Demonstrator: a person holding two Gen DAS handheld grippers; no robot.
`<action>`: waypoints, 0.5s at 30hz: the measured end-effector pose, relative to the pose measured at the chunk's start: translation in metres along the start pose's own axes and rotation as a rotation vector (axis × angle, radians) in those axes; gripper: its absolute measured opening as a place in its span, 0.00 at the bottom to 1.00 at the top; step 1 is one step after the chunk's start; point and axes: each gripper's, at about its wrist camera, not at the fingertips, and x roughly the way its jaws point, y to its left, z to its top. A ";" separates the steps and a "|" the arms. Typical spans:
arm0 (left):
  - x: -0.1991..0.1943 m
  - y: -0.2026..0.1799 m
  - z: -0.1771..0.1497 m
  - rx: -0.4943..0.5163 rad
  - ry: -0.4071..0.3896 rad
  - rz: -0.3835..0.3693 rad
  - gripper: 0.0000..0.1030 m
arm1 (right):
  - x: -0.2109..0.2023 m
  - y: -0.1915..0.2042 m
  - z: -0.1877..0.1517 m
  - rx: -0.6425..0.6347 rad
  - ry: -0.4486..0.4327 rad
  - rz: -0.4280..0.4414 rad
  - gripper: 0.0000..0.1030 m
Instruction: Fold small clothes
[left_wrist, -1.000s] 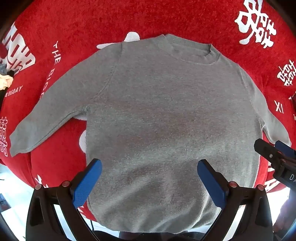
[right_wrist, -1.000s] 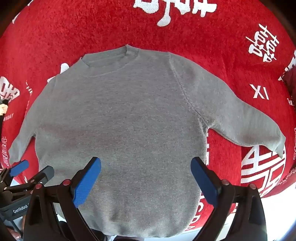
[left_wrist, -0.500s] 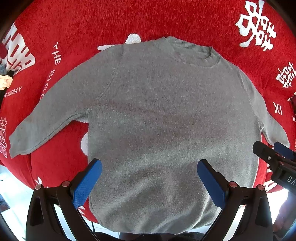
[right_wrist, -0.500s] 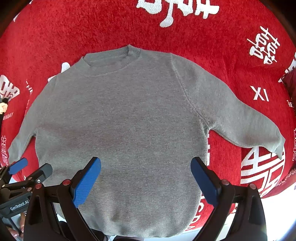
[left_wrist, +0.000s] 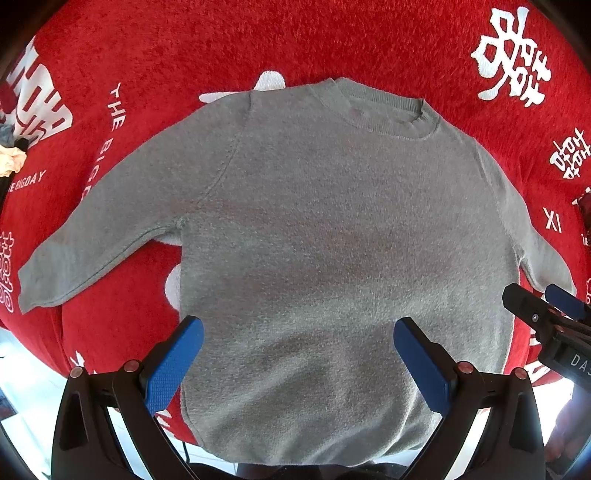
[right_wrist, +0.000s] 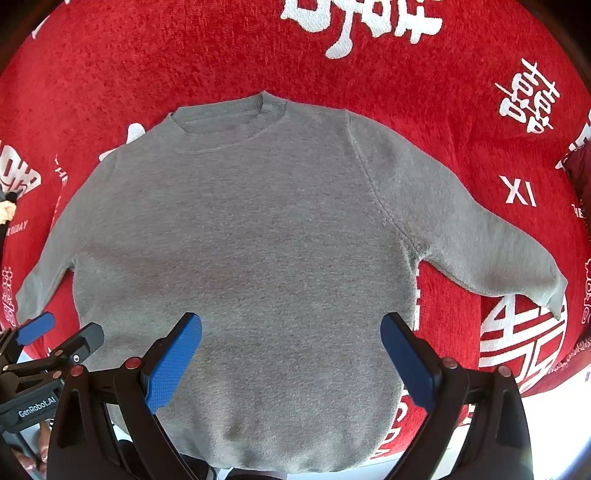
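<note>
The grey sweater (left_wrist: 332, 258) is being displayed flat, front up, on the red blanket (left_wrist: 295, 40); folding is judged not begun. Left gripper (left_wrist: 297, 354) and right gripper (right_wrist: 291, 350) are being held released above its hem. A sleeve should be grasped next.

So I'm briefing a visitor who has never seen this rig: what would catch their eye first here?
A grey sweater lies spread flat, face up, both sleeves out, neck away from the cameras. Under it is a bright red cloth with big white characters. The left gripper and right gripper both hang open over the sweater's lower half, holding nothing.
</note>
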 end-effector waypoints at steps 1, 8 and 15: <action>0.000 0.000 0.000 -0.001 0.000 -0.002 1.00 | 0.000 0.000 0.000 -0.001 0.001 -0.001 0.96; -0.001 0.004 -0.002 -0.005 -0.010 -0.019 1.00 | -0.001 0.001 -0.001 -0.003 -0.001 -0.004 0.96; -0.003 0.009 -0.003 -0.017 -0.002 0.012 1.00 | -0.003 0.003 -0.002 -0.013 -0.002 -0.011 0.96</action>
